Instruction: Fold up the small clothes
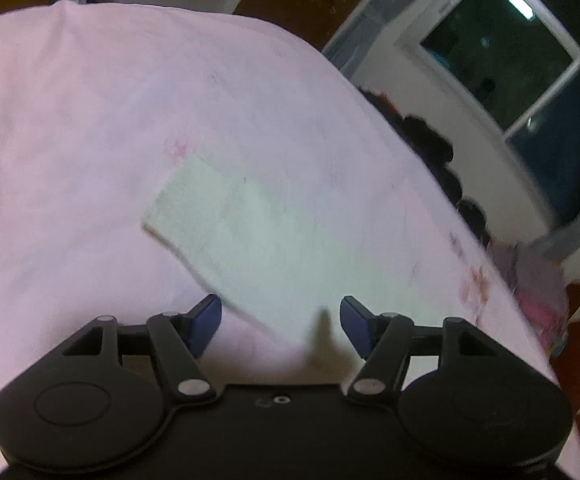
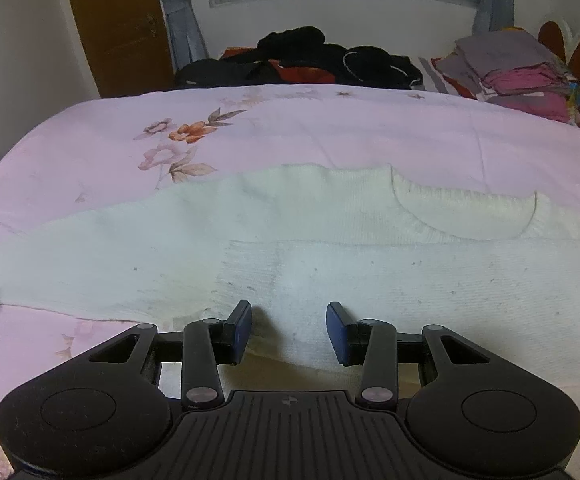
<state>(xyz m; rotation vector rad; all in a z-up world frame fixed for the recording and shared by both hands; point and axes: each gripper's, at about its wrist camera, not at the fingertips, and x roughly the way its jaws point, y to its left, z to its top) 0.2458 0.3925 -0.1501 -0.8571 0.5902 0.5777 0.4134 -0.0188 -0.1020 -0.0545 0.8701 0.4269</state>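
A white knitted sweater (image 2: 329, 240) lay spread flat across the near part of the bed (image 2: 329, 128), which was covered by a pink floral sheet. Its neckline faced the far edge and one sleeve (image 1: 226, 224) stretched out toward the left edge. The right gripper (image 2: 289, 332) hovered over the sweater's near hem, jaws spread with only flat fabric below them, pinching nothing. The left gripper (image 1: 280, 326) hung over the sleeve's end, its view blurred, jaws spread wide and empty. Along the far edge sat a heap of dark clothes (image 2: 301, 60), and at the far right corner a stack of folded garments (image 2: 521, 76).
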